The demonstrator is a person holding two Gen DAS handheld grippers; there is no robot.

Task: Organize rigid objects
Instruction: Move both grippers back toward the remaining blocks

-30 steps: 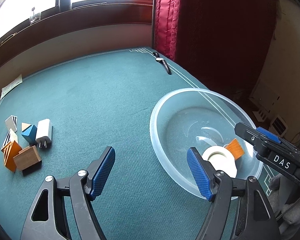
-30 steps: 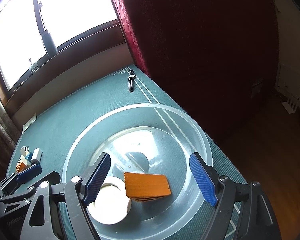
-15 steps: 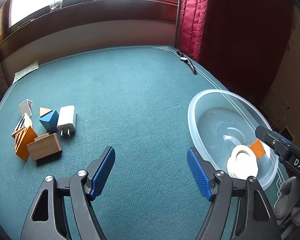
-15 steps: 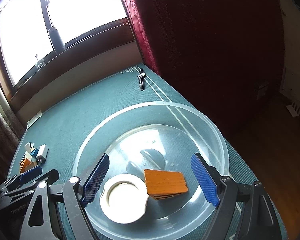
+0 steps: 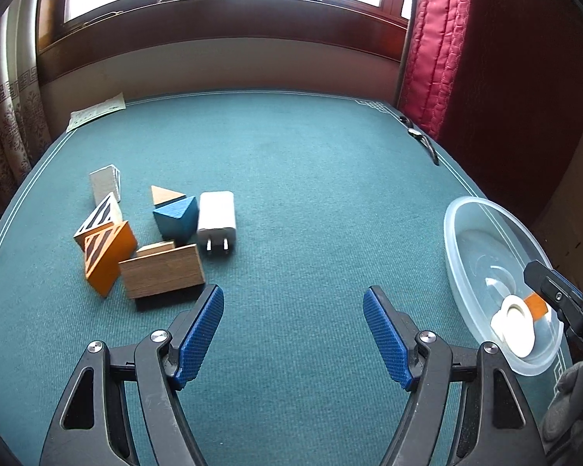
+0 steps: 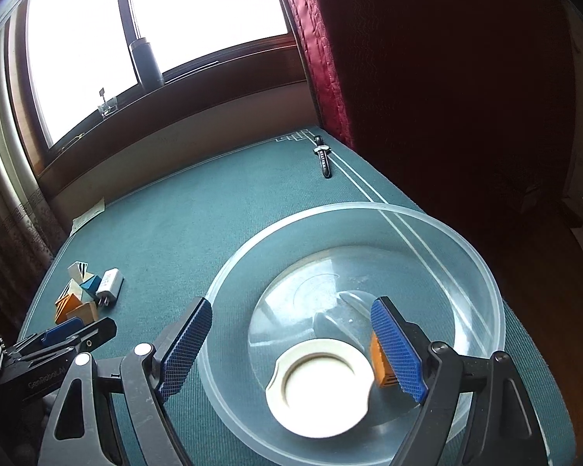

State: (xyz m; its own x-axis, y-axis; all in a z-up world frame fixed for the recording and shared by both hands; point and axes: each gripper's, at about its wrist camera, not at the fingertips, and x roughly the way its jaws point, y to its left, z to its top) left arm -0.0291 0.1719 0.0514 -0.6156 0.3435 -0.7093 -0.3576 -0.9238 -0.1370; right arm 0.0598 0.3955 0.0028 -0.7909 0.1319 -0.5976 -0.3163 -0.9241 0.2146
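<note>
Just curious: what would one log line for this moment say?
left gripper: open, empty, near wooden blocks | right gripper: open, empty, over bowl | bowl holds: white ring, orange block

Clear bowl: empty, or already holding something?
Not empty. The clear bowl holds a white ring-shaped lid and an orange block on its bottom.

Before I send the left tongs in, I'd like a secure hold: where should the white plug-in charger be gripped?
Probably across the two long sides of the white plug-in charger, coming from above. It lies flat on the green tablecloth, prongs toward the camera; the blue wooden wedge crowds its left side.
</note>
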